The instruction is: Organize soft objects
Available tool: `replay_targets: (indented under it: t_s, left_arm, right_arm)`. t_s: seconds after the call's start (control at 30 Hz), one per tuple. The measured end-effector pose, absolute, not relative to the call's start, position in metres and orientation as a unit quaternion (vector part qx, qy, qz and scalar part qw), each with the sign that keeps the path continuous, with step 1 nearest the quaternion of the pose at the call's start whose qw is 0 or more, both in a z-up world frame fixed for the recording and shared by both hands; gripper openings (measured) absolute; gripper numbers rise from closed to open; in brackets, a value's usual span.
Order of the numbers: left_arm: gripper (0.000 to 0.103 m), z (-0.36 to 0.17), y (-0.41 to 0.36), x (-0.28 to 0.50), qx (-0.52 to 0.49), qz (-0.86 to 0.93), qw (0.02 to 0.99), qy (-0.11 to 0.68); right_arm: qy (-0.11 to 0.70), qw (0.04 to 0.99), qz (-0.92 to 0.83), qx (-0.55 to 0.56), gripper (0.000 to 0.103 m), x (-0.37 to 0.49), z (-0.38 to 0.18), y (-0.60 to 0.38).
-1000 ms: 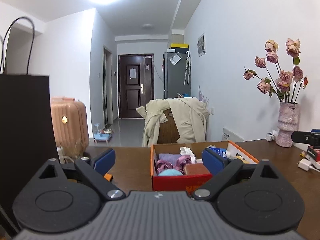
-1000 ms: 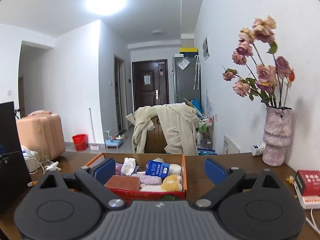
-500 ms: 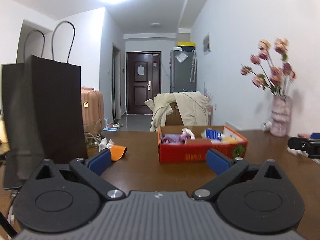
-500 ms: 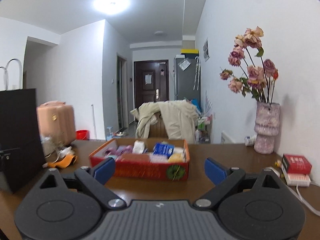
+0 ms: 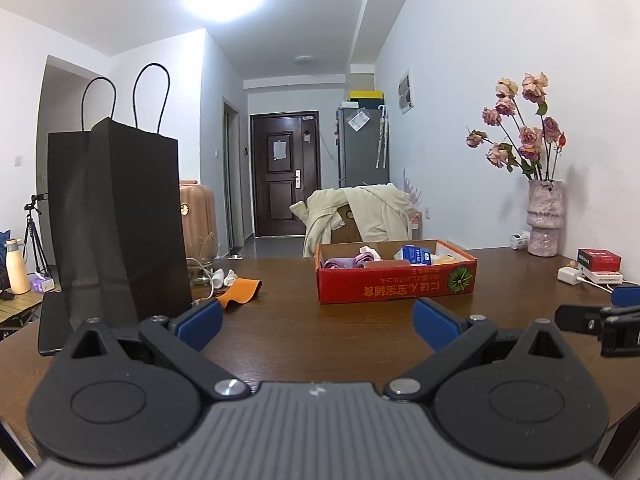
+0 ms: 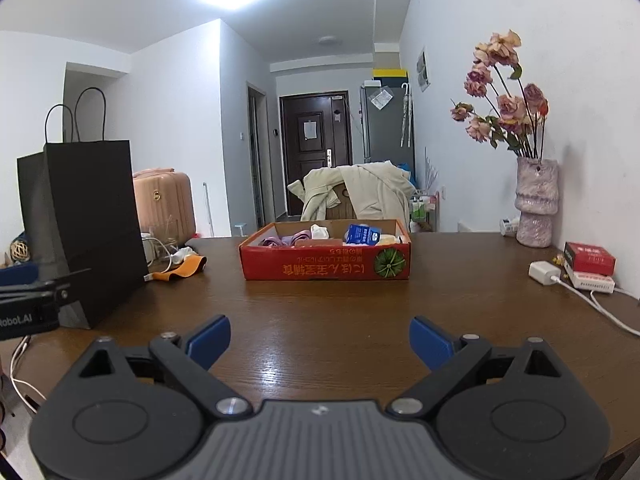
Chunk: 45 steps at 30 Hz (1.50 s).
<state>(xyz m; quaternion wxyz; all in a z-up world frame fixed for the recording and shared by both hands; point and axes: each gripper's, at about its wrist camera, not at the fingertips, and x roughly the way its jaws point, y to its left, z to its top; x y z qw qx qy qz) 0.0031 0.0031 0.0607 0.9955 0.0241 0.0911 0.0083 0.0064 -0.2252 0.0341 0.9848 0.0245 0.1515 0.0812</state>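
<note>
While both hover low over the brown surface (image 6: 320, 320), the left claw (image 5: 316, 324) and right claw (image 6: 320, 338) stand spread wide, gripping nothing. Farther on, well apart from both, sits the red box (image 6: 325, 266) filled with soft objects (image 6: 296, 237). A black paper bag (image 5: 120, 220) stands upright at left.

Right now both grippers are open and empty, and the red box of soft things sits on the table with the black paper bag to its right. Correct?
Not quite. The black paper bag stands to the left of the red box, as the right wrist view shows. The rest holds: left gripper and right gripper are open and empty, and the box sits on the table.
</note>
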Motion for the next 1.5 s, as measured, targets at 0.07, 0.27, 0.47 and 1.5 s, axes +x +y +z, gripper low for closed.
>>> replay_targets:
  t_s: [0.07,0.27,0.47,1.5]
  left_arm:
    - [0.103,0.0604,0.0051,0.0023,0.023,0.011,0.995,0.092]
    - [0.103,0.0604,0.0029,0.0009,0.024,0.010,0.996,0.091]
    - [0.103,0.0601,0.0023,0.0010,0.025,0.010,0.995,0.091]
    - [0.103,0.0602,0.0035,0.0025,0.026,0.009,0.995,0.093]
  right_arm:
    - [0.147,0.986,0.078,0.031,0.096,0.0063,0.0355,-0.2258]
    - [0.157,0.984,0.078,0.031,0.102,0.0103,0.0357,-0.2271]
    - [0.155,0.984,0.079,0.035,0.103,0.0110,0.0359,-0.2299]
    - [0.156,0.984,0.082,0.033,0.103,0.0124,0.0335,-0.2323]
